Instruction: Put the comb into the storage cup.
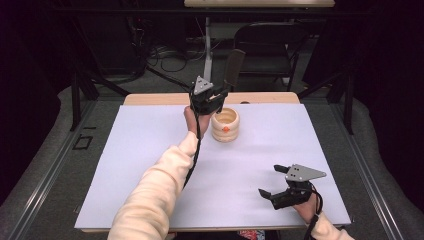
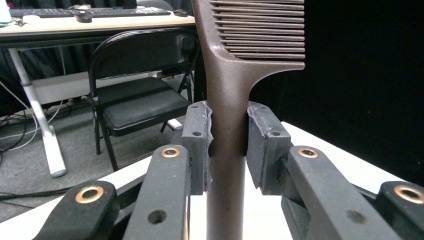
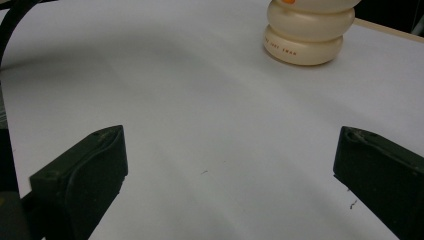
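Left fingers (image 2: 227, 145): clamped on comb (image 2: 235, 75) handle — upright, above cup (image 1: 225, 124).
Right fingers (image 3: 227, 185): apart, idle — cup beyond.

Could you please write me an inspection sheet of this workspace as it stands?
Surface: white sheet covering a wooden table, bare over most of its area.
Job's things: brown comb held upright by its handle, teeth at the top; cream ribbed cup with an orange mark standing on the sheet just right of the left hand.
Clutter: nothing seen.
Grippers: left gripper shut on the comb's handle, raised beside the cup; right gripper open, nothing between its jaws, low near the front right of the sheet.
Cables: a black cable trails along the left sleeve; another runs from the right gripper.
Surroundings: black folding chair, a desk with a keyboard, cables on the floor.
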Motion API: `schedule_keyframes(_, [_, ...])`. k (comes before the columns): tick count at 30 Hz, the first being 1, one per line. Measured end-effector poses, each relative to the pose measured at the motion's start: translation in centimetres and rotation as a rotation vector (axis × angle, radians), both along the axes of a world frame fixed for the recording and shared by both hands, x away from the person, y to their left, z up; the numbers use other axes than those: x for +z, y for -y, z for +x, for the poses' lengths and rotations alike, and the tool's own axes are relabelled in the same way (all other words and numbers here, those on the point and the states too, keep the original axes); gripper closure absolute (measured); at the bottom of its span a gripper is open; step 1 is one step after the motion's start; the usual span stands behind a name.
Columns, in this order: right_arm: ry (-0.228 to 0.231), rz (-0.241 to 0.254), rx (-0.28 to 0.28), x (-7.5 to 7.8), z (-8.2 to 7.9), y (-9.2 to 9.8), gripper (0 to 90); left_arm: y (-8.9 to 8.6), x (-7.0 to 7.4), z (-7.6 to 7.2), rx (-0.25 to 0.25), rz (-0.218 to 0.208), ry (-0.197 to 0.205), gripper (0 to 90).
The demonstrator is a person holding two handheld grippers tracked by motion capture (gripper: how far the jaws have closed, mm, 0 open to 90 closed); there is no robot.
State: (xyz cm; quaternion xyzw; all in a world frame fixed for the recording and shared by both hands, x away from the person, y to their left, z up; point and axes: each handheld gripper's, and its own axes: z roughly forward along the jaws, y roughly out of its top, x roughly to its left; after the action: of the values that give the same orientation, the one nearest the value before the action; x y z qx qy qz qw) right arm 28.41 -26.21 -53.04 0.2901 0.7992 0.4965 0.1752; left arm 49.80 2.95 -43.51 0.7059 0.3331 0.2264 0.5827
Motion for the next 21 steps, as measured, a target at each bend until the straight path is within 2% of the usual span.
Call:
schedule_keyframes(9, [0.000, 0.001, 0.001, 0.0, 0.0, 0.0, 0.5, 0.8, -0.9, 0.4, -0.009, -0.002, -0.019, 72.5])
schedule_keyframes(13, [0.001, 0.000, 0.000, 0.0, 0.0, 0.0, 0.5, 0.9, -1.3, 0.6, -0.032, -0.006, -0.035, 72.4])
schedule_keyframes(21, [-0.001, -0.001, 0.001, 0.0, 0.0, 0.0, 0.5, 1.0, -1.9, 0.8, -0.040, -0.005, -0.048, 72.5])
